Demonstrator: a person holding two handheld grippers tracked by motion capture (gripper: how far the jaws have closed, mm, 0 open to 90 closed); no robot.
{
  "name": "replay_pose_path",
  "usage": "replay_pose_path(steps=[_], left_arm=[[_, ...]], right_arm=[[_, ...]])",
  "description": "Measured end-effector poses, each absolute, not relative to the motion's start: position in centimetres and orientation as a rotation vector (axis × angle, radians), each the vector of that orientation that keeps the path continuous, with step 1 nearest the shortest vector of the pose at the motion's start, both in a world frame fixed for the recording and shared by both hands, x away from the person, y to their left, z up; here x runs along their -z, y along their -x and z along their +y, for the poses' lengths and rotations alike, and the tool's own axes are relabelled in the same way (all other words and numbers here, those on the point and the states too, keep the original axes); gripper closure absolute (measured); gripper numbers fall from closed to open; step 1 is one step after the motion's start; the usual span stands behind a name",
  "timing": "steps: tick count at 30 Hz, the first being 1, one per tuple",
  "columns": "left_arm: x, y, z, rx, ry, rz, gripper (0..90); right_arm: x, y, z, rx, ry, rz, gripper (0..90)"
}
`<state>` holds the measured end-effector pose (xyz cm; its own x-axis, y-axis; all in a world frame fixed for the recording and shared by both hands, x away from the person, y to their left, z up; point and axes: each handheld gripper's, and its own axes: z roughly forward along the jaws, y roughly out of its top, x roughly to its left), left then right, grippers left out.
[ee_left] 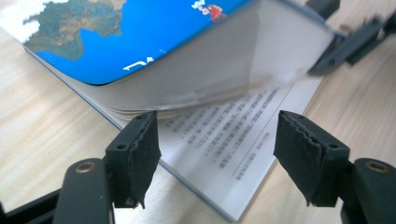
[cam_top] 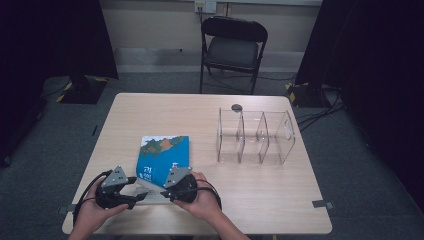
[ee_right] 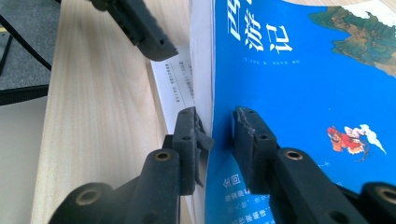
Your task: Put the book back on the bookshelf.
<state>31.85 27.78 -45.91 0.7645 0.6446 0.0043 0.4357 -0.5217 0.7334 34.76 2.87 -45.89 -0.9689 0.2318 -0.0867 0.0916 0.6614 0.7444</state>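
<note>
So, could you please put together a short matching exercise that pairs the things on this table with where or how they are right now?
Things:
1. book
2. clear divider box
3. folding chair
4. right gripper

Places or states:
A. stands on the floor beyond the far edge of the table
B. stands on the table to the right of the book, compartments bare
C. lies on the table with its blue cover lifted at the near edge
D. shut on the lifted cover and top pages

Pairs: 1-C, 2-B, 3-A, 4-D
</note>
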Motion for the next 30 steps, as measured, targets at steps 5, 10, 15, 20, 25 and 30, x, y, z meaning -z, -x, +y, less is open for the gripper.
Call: replay_pose_path(steps=[5,10,15,20,25,30], left_arm=[[46.1,-31.7,27.7,-0.348,-2.207,0.803,23.6],[46.6,-31.5,28.3,-0.304,-2.223,0.811,18.5],[46.6,-31.1,28.9,-0.284,-2.214,0.819,18.0],[46.5,-30.8,29.2,-0.262,-2.212,0.791,18.1],[46.5,-30.5,29.4,-0.258,-2.218,0.779,18.0],[47.6,-30.4,28.9,-0.242,-2.273,0.771,19.9]], right_arm=[[45.4,-34.9,3.0,-1.170,-0.276,2.724,72.2],[44.6,-35.3,3.2,-1.151,-0.304,2.754,72.7],[43.8,-35.6,3.3,-1.153,-0.328,2.768,72.9],[43.0,-35.9,3.4,-1.150,-0.358,2.781,73.3],[42.0,-36.3,3.4,-1.153,-0.372,2.783,73.8],[41.1,-36.6,3.2,-1.156,-0.391,2.778,74.3]])
